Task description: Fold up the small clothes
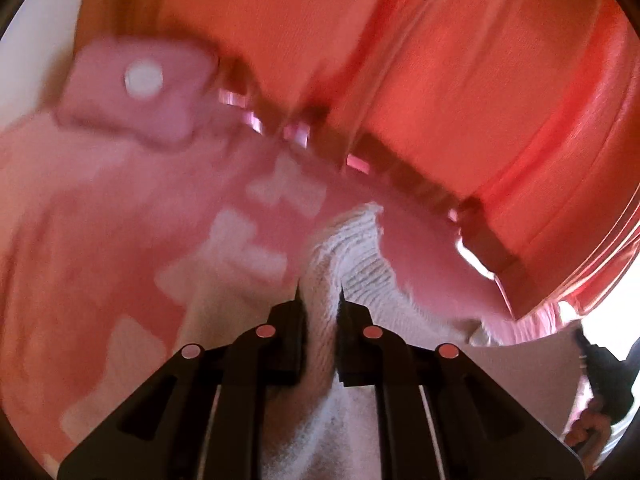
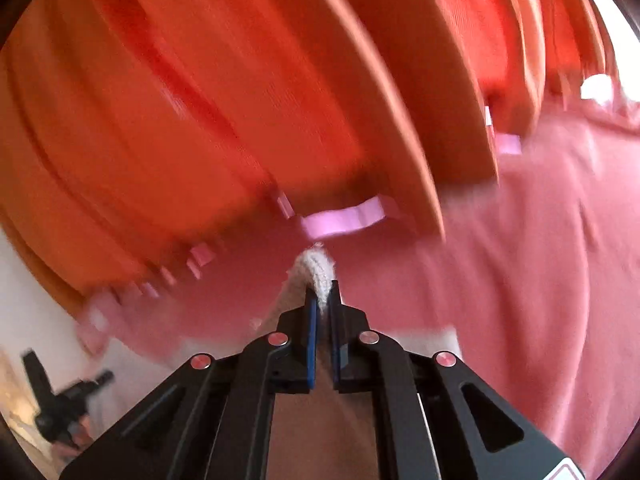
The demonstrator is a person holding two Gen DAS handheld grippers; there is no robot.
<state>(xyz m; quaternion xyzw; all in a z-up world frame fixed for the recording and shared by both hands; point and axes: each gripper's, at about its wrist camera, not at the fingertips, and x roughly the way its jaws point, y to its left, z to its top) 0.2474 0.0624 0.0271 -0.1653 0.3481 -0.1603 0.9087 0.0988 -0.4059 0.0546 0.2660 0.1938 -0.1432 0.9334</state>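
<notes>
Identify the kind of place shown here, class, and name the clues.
Probably a home bedroom: long orange curtains hang behind a surface under a pink patterned sheet, and a white knitted garment is held over it.

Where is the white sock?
The sock is pinched in both grippers, left and right, low in the middle of each view, above the pink sheet.

Knit cloth (image 1: pixel 352 248) lies on bedsheet (image 1: pixel 100 220), before curtain (image 1: pixel 440 60).
</notes>
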